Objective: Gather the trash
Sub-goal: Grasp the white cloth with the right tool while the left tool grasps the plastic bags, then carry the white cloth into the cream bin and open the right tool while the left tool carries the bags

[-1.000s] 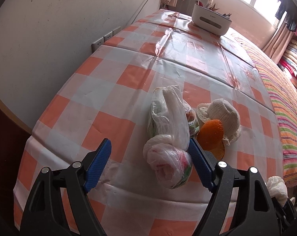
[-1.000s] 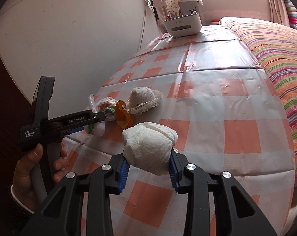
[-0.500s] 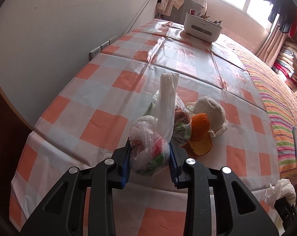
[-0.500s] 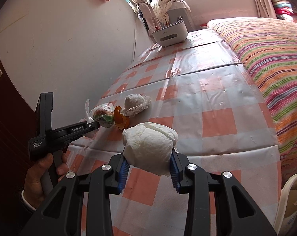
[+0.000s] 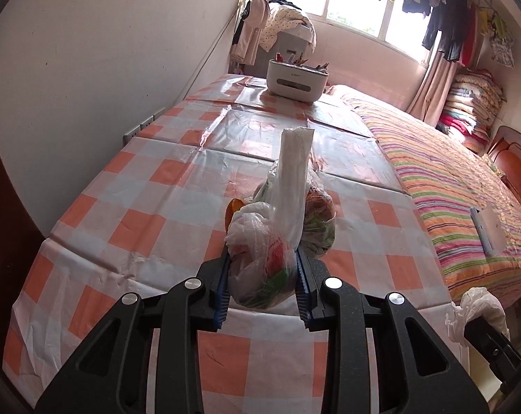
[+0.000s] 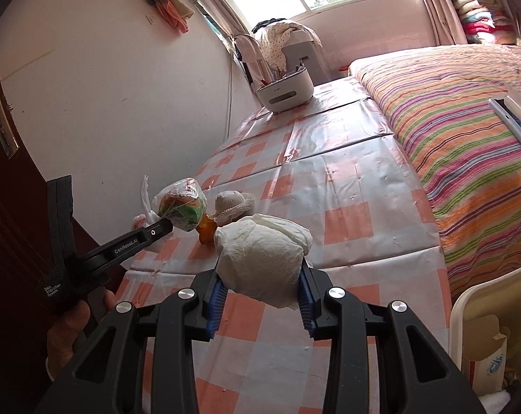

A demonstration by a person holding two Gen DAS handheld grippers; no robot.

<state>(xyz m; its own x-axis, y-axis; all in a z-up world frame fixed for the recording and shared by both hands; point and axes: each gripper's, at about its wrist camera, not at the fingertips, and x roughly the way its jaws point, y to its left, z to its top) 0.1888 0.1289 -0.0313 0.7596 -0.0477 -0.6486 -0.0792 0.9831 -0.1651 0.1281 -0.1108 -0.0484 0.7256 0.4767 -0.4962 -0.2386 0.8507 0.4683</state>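
Note:
My left gripper [image 5: 262, 279] is shut on a clear plastic bag of food scraps [image 5: 277, 227] and holds it above the checked tablecloth [image 5: 150, 207]; the bag also shows lifted in the right wrist view [image 6: 181, 207]. My right gripper [image 6: 260, 293] is shut on a white wadded bag of trash [image 6: 260, 258], held above the table's near edge. An orange peel [image 6: 206, 229] and a small white knitted hat [image 6: 231, 203] lie on the table beyond it. The peel shows partly behind the bag in the left wrist view [image 5: 233, 205].
A white organiser box [image 5: 296, 79] stands at the table's far end. A striped bed [image 5: 450, 189] runs along the right side. A cream bin with a carton [image 6: 484, 338] sits at the lower right. The wall is on the left.
My left gripper closed on the plastic bag and raised it off the table. My right gripper kept its hold on the white wad and moved up and back.

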